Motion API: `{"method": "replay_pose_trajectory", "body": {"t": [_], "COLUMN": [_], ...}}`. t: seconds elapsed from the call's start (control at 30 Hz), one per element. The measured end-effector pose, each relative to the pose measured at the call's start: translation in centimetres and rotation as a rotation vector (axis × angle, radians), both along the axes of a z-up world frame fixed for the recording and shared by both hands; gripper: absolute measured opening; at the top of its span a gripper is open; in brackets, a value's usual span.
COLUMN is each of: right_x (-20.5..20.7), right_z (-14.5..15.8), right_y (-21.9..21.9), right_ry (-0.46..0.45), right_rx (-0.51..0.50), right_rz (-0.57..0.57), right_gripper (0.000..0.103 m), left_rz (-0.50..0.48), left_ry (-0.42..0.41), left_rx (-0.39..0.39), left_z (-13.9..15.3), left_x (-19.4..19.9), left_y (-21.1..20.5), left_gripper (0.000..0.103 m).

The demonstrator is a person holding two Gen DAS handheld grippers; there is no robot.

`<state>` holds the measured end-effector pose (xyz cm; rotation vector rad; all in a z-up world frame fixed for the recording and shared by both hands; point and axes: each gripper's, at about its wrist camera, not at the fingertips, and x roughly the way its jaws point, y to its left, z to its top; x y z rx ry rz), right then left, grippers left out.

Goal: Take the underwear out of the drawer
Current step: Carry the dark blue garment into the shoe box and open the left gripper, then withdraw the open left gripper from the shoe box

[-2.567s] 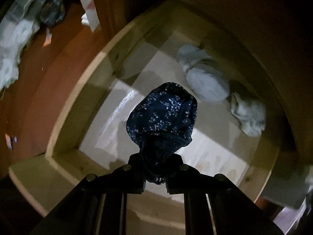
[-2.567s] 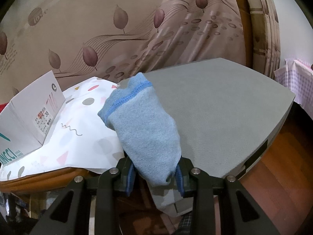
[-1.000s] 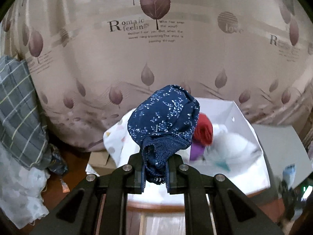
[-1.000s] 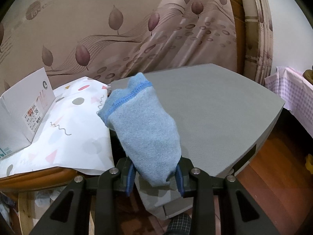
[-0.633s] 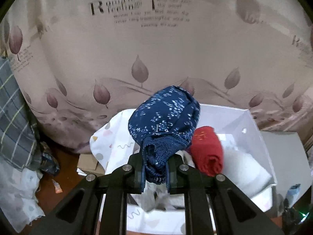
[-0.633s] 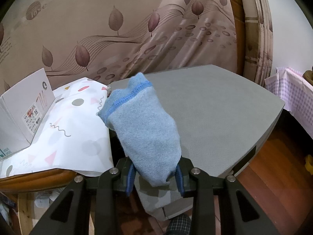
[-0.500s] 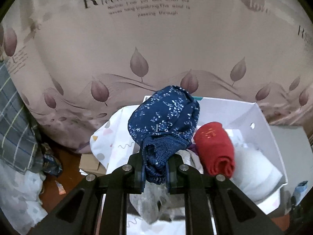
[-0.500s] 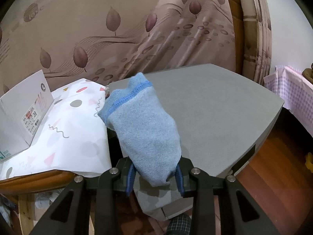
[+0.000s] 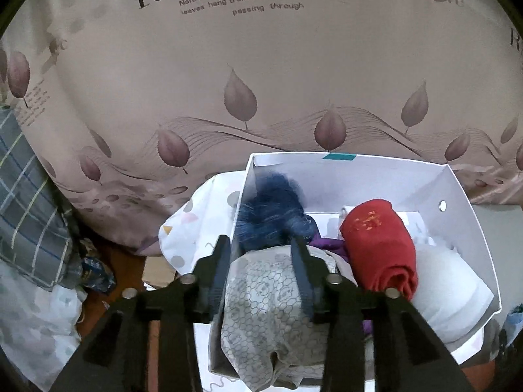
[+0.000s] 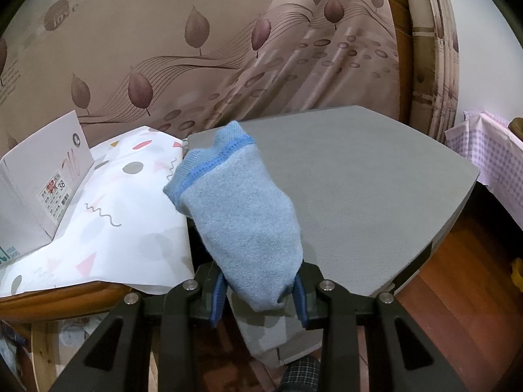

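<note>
The left tongs (image 9: 261, 254) hang over the open white cardboard box (image 9: 464, 228), and their jaws have just been opening: they now stand apart with nothing pressed between the pads. The dark blue flower-print underwear (image 9: 274, 209) is past the fingertips, blurred, against the box's near-left corner, on top of the clothes already there. Directly beneath the parted jaws lies a grey-white patterned garment (image 9: 271, 310), bunched up and filling the front of the box. To its right sits a rolled red cloth with gold stitching (image 9: 379, 245), with a bit of purple fabric (image 9: 327, 243) showing between it and the blue piece, and a soft white bundle (image 9: 451, 281) along the right wall.

The box rests on a white cloth with pastel dots and triangles (image 9: 189, 228), which covers a round wooden counter (image 10: 65, 297). Behind everything hangs a beige curtain printed with brown leaves and lettering (image 9: 261, 81).

The right tongs (image 10: 258, 290) are clamped on a light blue terry sock with a darker blue cuff band (image 10: 238, 209), which stands up from between the jaws. It is held above a flat grey board (image 10: 359, 179) that sits just beside the patterned cloth, with the box's labelled outer side (image 10: 42, 176) at the far left. A pink-checked cloth (image 10: 490, 150) shows at the right edge.
</note>
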<state>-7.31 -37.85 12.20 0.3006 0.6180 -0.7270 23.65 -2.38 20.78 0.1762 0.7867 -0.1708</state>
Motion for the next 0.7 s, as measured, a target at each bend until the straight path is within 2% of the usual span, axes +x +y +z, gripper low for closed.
{"method": "replay_pose_trajectory", "body": {"t": [0.17,0.33,0.47,0.7], "right_x": [0.1,0.2,0.2,0.3], "right_z": [0.1,0.1,0.0,0.2], "right_y": [0.2,0.2,0.1,0.6], "right_ry": [0.007,0.007,0.007,0.008], "right_rx": [-0.005,-0.009,-0.008,-0.025], "right_rz": [0.004,0.005,0.009,0.028], "right_gripper": [0.034,0.034,0.034,0.034], "left_rz": [0.001,-0.006,0.001,0.032], "left_ry": [-0.026,-0.073,-0.109,-0.175], "left_rx": [-0.007,0.001,0.002,0.045], "left_z": [0.8,1.7,1.9,-0.2], "left_x": [-0.9,-3.2,-5.8,-12.1], "left_y": [0.1,0.5,1.3,4.1], "left_gripper": [0.047,0.049,0.063,0.064]}}
